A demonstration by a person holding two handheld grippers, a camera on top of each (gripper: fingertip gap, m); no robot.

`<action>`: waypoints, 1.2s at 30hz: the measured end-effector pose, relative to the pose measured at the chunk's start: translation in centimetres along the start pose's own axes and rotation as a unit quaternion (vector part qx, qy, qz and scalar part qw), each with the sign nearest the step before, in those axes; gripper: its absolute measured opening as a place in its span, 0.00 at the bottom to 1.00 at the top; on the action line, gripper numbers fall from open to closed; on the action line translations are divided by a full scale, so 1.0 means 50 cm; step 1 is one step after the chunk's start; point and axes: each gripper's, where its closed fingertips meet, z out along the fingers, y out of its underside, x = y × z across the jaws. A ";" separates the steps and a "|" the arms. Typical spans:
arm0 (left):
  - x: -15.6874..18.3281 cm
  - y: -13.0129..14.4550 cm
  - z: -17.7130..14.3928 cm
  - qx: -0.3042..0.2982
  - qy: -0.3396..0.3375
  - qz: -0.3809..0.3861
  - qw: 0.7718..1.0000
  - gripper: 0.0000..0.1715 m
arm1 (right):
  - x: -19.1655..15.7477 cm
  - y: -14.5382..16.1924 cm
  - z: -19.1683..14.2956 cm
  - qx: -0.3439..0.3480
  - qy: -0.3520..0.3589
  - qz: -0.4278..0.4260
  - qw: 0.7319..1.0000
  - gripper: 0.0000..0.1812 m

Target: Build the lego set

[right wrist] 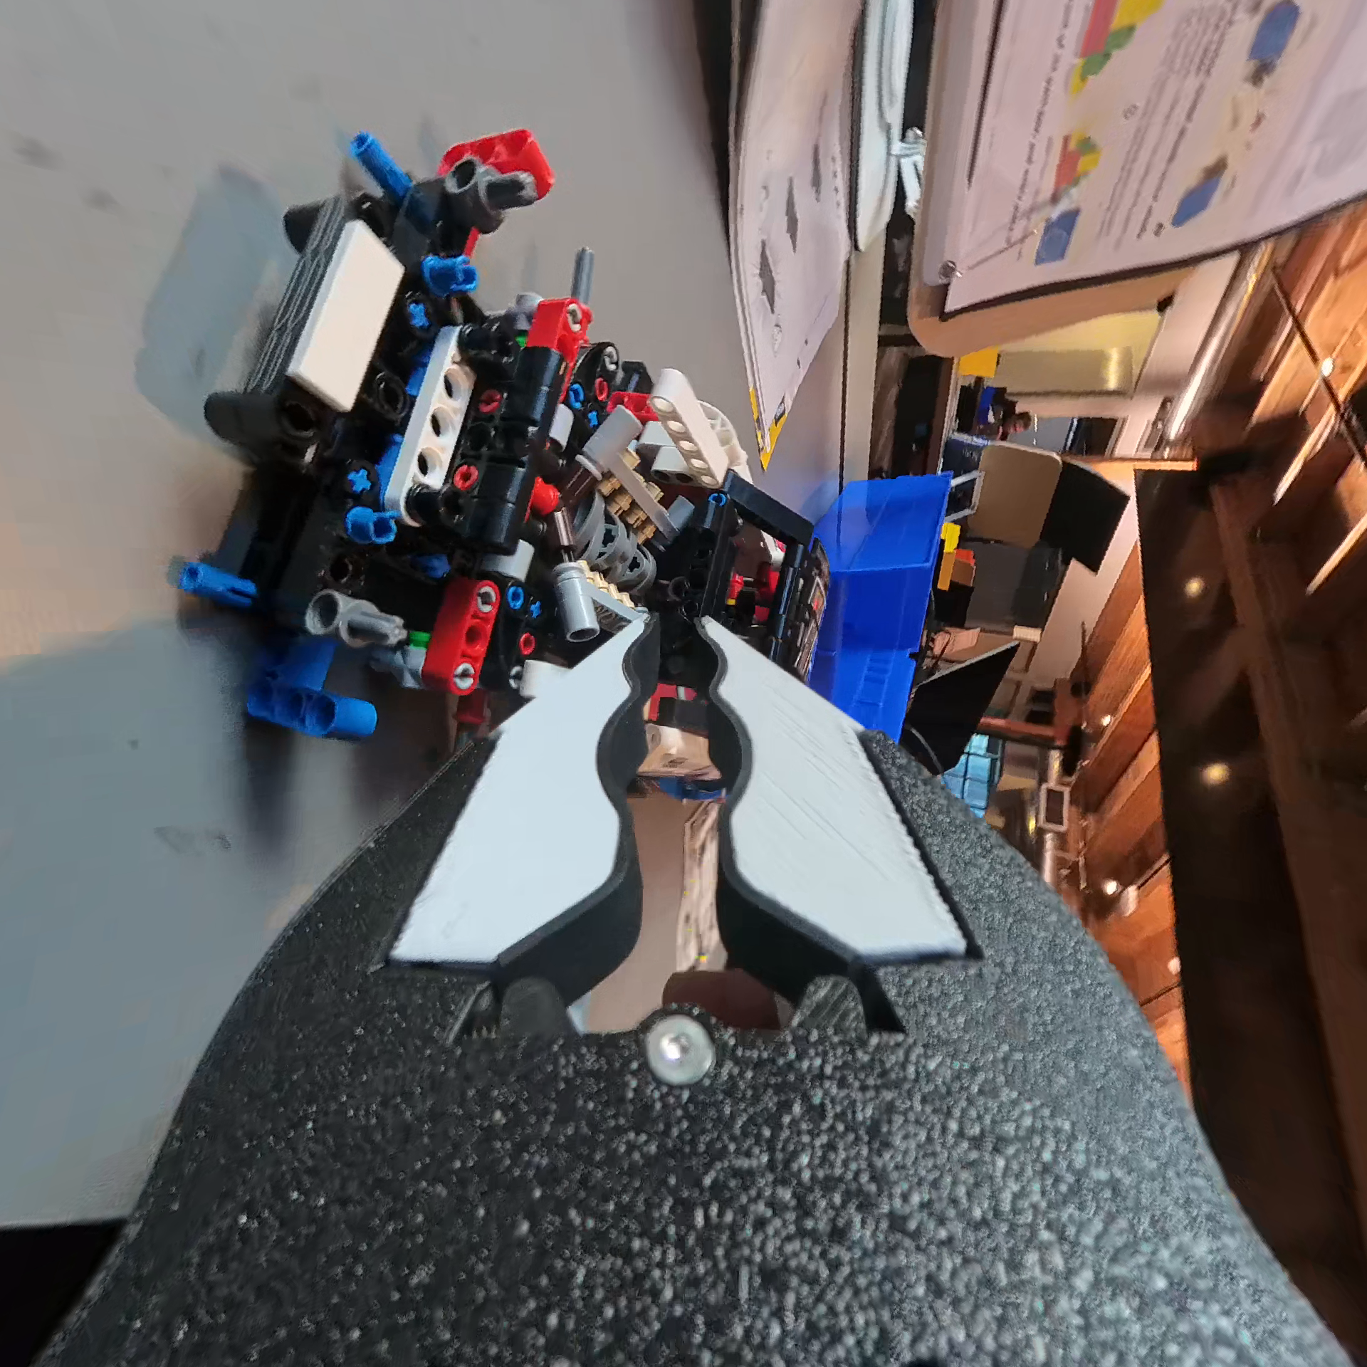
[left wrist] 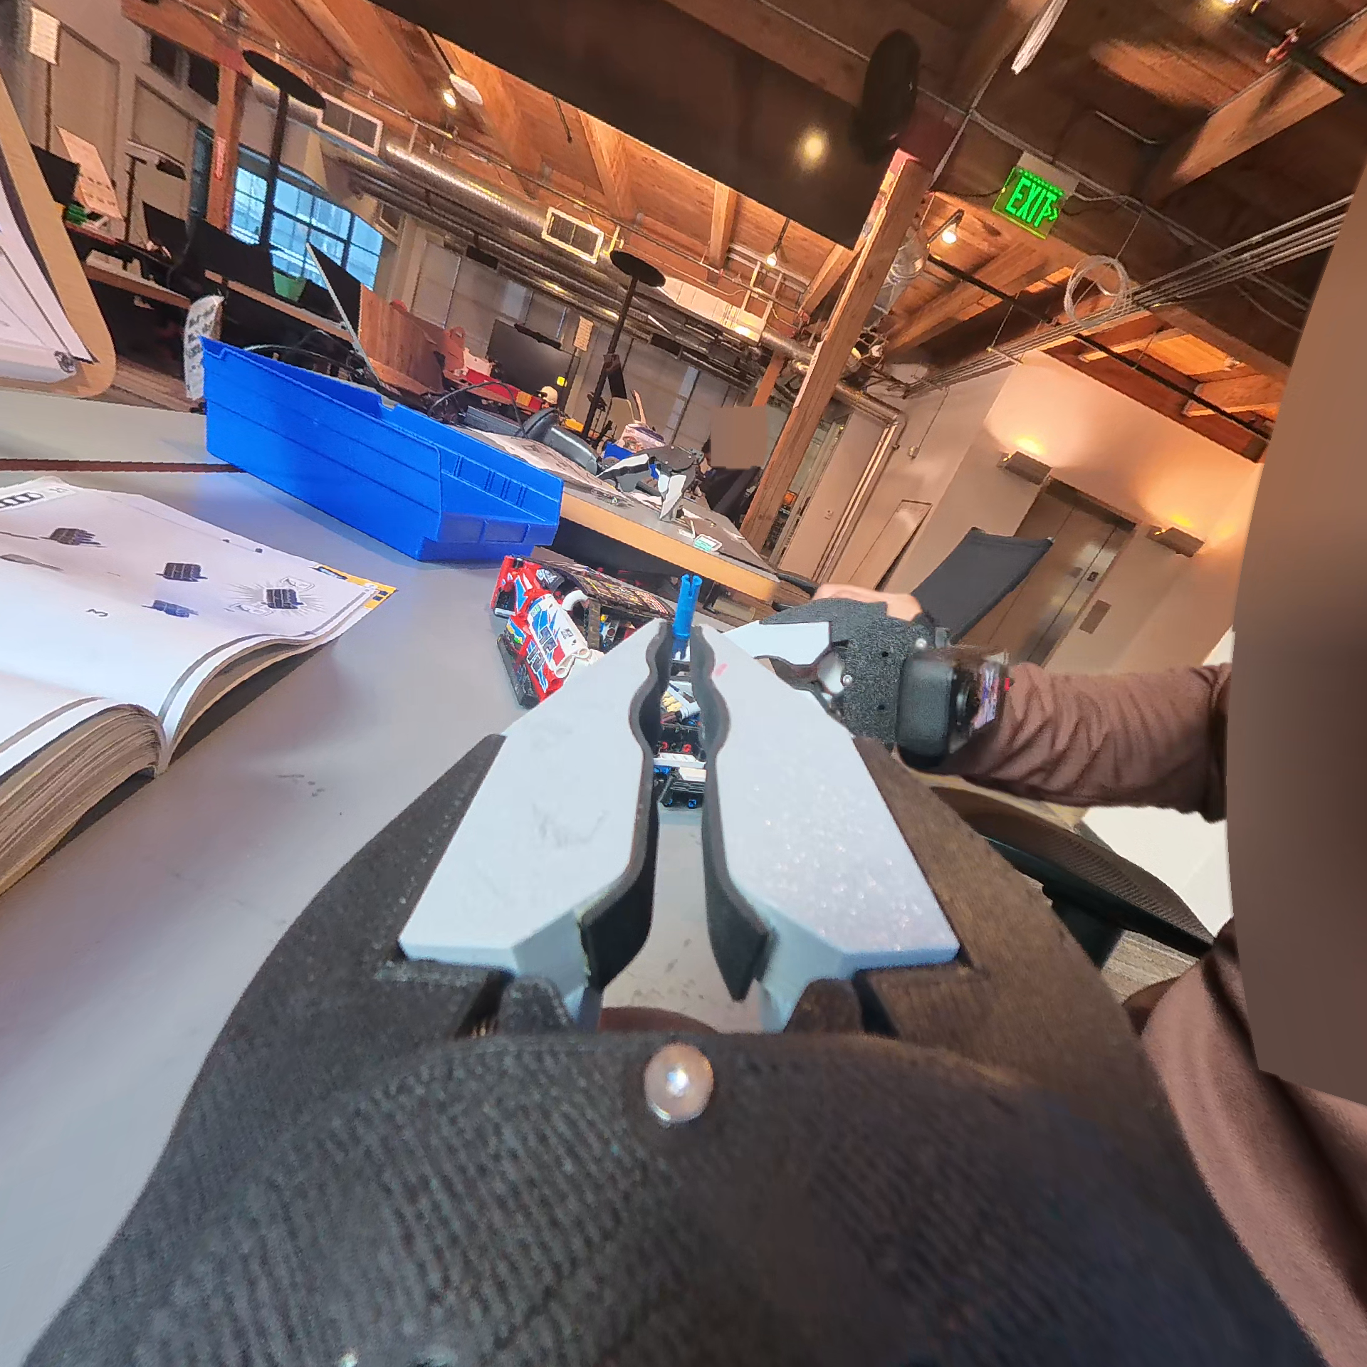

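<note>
We clamp a small blue plastic pin [left wrist: 685,608] in the left hand-held gripper [left wrist: 680,642]. The right hand-held gripper [right wrist: 674,629], jaws slightly apart, touches the multicoloured brick model [right wrist: 473,458] ahead of its tips; whether it grips, we cannot tell.

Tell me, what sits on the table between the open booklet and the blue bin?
Nothing: in the left wrist view, only bare grey table separates the instruction booklet from the blue bin.

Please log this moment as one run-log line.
left tool: shut on blue pin | right tool: at lego model, grip unclear | manual: open on table
</note>
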 end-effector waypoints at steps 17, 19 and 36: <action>0.003 0.002 0.001 -0.004 0.005 -0.005 1.000 0.01 | 0.012 -0.008 -0.010 0.022 -0.129 -0.139 0.982 0.07; 0.003 0.003 0.001 -0.004 0.005 -0.005 1.000 0.01 | 0.031 -0.015 -0.024 0.037 -0.126 -0.094 0.987 0.10; 0.043 0.008 0.022 0.043 0.059 -0.160 0.984 0.01 | 0.049 -0.293 -0.186 0.313 -0.182 0.373 0.855 0.05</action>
